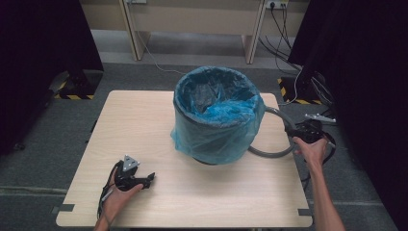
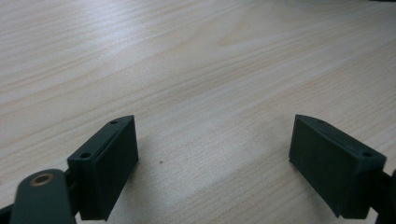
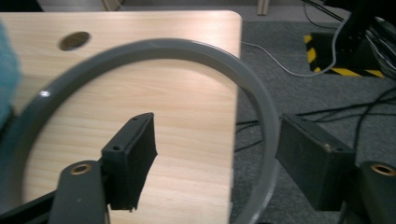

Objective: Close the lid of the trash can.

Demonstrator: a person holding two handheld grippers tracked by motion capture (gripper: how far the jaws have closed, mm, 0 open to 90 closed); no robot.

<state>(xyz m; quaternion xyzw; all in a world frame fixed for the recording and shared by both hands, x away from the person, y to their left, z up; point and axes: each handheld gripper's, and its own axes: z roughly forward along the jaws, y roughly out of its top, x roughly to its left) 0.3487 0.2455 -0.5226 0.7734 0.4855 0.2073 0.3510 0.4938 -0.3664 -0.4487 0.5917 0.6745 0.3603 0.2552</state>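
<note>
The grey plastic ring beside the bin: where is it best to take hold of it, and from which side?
Probably at the grey plastic ring's outer arc, which overhangs the wooden table's right edge. Coming from the right, the right claw can straddle the thin band, one jaw inside the hoop and one outside.

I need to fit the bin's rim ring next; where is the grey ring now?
In the high view the grey ring lies at the table's right edge, beside the blue-bagged bin, between the right gripper's open jaws.

Soft overhead light falls evenly on the table [image 1: 202, 192], dark curtains framing the scene. Beyond the right tongs [image 3: 215, 158], a small glint marks the blurred grey ring [image 3: 44, 94]; close jaws show softly defocused.
</note>
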